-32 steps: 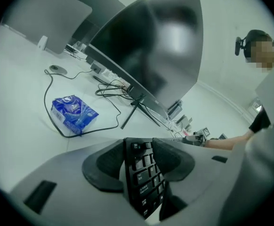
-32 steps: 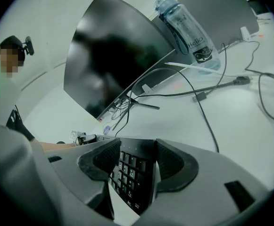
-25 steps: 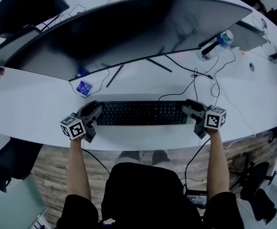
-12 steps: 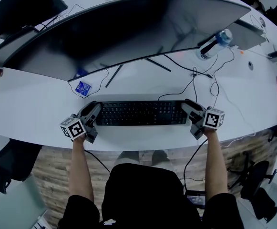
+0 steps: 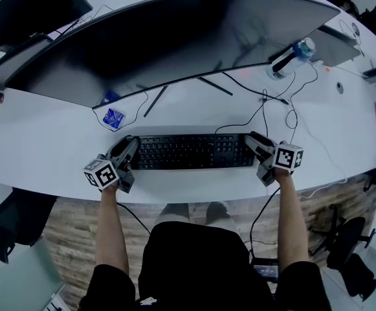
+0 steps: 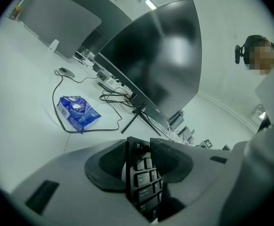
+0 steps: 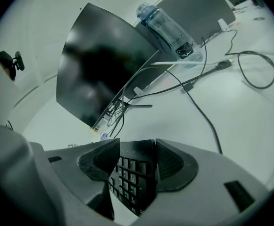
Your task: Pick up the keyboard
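Observation:
A black keyboard (image 5: 191,151) lies lengthwise on the white desk (image 5: 45,141) in front of me. My left gripper (image 5: 131,149) is at its left end and my right gripper (image 5: 251,142) at its right end. In the left gripper view the keyboard's end (image 6: 144,175) stands between the pads (image 6: 106,166); the jaws of the left gripper (image 6: 139,147) have just been closing and now press on it. In the right gripper view the other end of the keyboard (image 7: 134,173) fills the gap of the right gripper (image 7: 137,147), with both pads against it. I cannot tell whether the keyboard is off the desk.
A wide curved monitor (image 5: 175,37) stands behind the keyboard on thin legs. A blue packet (image 5: 114,119) lies at the back left and a water bottle (image 5: 301,52) at the back right. Black cables (image 5: 265,102) run across the desk behind the right gripper. The desk's front edge is just under my hands.
The left jaws have narrowed onto the keyboard's left end. The right gripper has rolled and shifted slightly left and away. The keyboard sits a touch farther from me in the head view.

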Available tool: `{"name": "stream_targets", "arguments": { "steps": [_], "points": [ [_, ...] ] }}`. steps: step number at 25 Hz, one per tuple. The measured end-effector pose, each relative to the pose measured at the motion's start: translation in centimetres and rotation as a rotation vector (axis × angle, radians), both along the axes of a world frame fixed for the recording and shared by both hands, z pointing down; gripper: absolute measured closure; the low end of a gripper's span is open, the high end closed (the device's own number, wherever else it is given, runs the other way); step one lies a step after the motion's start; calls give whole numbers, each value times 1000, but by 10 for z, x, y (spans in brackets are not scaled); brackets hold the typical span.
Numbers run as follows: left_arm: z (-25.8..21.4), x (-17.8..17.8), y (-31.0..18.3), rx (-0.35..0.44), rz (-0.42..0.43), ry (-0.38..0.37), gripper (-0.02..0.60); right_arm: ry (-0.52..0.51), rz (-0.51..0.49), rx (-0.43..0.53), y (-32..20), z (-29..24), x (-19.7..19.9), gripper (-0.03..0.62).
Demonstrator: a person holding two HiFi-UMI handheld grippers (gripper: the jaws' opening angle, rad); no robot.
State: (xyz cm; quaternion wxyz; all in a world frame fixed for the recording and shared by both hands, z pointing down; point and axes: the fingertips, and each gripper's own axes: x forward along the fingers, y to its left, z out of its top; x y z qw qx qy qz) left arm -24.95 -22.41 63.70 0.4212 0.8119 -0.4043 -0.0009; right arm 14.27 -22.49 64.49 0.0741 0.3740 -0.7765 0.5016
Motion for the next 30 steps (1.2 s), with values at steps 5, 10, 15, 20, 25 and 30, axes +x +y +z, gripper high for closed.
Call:
{"name": "stream_targets", "arguments": {
  "steps": [5,10,15,20,25,30],
  "points": [
    [0,1,-1,16,4,-7,416,15,-140,-69,10,6,-17,370],
    [-2,1,0,25,-4,-5,416,20,-180,-85,11,6,-18,375],
    [-2,0,0,21,10,8,416,25,-212,-55,15,3,-17,382],
    [-5,-1,4,19,30,22,416,-3,-243,-19,23,-3,-18,398],
    [-13,-1,2,31,52,11,416,-31,-293,-8,27,-10,-18,418],
    [-20,-3,2,44,49,17,416,-42,-364,6,34,-17,-21,431]
  ]
}}
